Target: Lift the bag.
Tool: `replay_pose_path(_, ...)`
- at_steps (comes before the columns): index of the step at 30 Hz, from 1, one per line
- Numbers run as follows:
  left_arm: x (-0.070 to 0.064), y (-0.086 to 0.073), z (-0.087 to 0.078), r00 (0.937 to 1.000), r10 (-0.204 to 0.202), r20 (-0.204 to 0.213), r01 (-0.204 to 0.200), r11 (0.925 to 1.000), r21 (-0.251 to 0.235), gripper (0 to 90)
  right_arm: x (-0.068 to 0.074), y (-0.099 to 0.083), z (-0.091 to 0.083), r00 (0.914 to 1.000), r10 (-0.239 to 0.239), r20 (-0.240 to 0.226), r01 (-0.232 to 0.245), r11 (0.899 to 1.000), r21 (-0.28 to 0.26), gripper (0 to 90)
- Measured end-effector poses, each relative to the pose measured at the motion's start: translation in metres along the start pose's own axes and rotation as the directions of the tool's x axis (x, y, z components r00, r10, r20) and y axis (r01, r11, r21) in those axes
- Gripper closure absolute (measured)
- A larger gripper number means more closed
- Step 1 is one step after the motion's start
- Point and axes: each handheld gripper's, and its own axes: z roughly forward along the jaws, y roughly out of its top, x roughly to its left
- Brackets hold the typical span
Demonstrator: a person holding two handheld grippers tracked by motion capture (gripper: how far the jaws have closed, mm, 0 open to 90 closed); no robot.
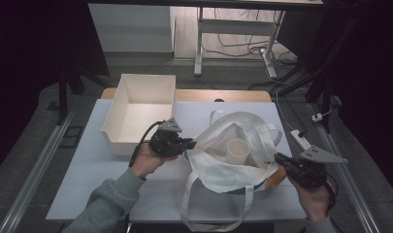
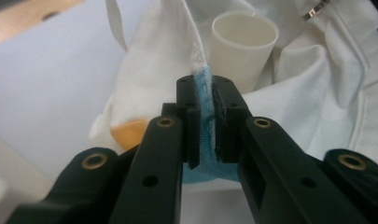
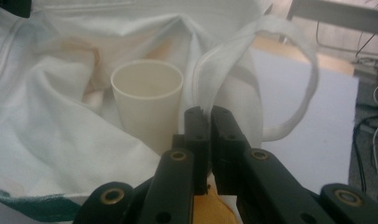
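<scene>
Bag: middle of desk, mouth held open, cup upright inside.
My left gripper: jaws clamp the left rim.
My right gripper: jaws pinch the right rim.
Handling: soft, light cloth; I grip the hems.

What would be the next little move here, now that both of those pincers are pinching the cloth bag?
Probably a small pull apart, to widen the bag's mouth. The left gripper and the right gripper are each shut on opposite edges of the bag, and a cup stands upright inside. The fabric sags around the cup, so a wider opening would likely make it easier to reach.
</scene>
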Motion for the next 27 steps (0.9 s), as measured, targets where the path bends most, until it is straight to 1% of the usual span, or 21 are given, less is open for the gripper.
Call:
replay_pose_path(3,0.004,0.002,-0.013,0.9999,-0.012,-0.005,0.012,0.9993,-0.036,82.0,-0.002,0.008,-0.005,1.0000,0.007,-0.004,-0.007,0.999,-0.040,86.0)
replay_pose_path(6,0.007,0.002,-0.021,0.9996,-0.023,-0.017,0.022,0.9979,-0.061,82.1,-0.003,0.017,-0.006,1.0000,0.001,-0.006,-0.001,0.998,-0.069,86.2)
replay_pose_path(9,0.010,0.003,-0.028,0.9992,-0.035,-0.019,0.034,0.9957,-0.087,82.1,-0.003,0.028,-0.003,0.9999,-0.015,-0.003,0.015,0.995,-0.094,86.3)
replay_pose_path(12,0.012,0.003,-0.035,0.9986,-0.044,-0.028,0.041,0.9931,-0.110,82.2,-0.006,0.034,0.003,0.9999,-0.006,-0.010,0.004,0.993,-0.116,86.5)
replay_pose_path(16,0.017,0.005,-0.047,0.9976,-0.057,-0.038,0.051,0.9871,-0.152,82.6,-0.009,0.043,0.005,0.9999,-0.011,-0.002,0.010,0.990,-0.144,87.0)
replay_pose_path(17,0.018,0.007,-0.050,0.9974,-0.061,-0.038,0.054,0.9842,-0.169,82.7,-0.010,0.047,0.004,0.9999,-0.013,0.003,0.013,0.987,-0.157,87.2)
replay_pose_path(19,0.020,0.011,-0.058,0.9975,-0.062,-0.035,0.054,0.9783,-0.200,83.0,-0.012,0.055,-0.001,0.9999,-0.011,0.010,0.013,0.982,-0.190,88.3)
replay_pose_path(22,0.019,0.018,-0.068,0.9974,-0.054,-0.048,0.042,0.9709,-0.236,83.3,-0.015,0.070,-0.008,0.9996,-0.012,0.026,0.017,0.971,-0.237,89.5)
replay_pose_path(25,0.020,0.021,-0.072,0.9969,-0.048,-0.062,0.032,0.9700,-0.241,83.4,-0.017,0.081,-0.010,0.9996,-0.010,0.028,0.017,0.966,-0.257,89.8)
replay_pose_path(27,0.022,0.022,-0.072,0.9971,-0.047,-0.060,0.032,0.9714,-0.235,83.4,-0.017,0.085,-0.008,0.9993,-0.019,0.032,0.026,0.968,-0.250,89.9)
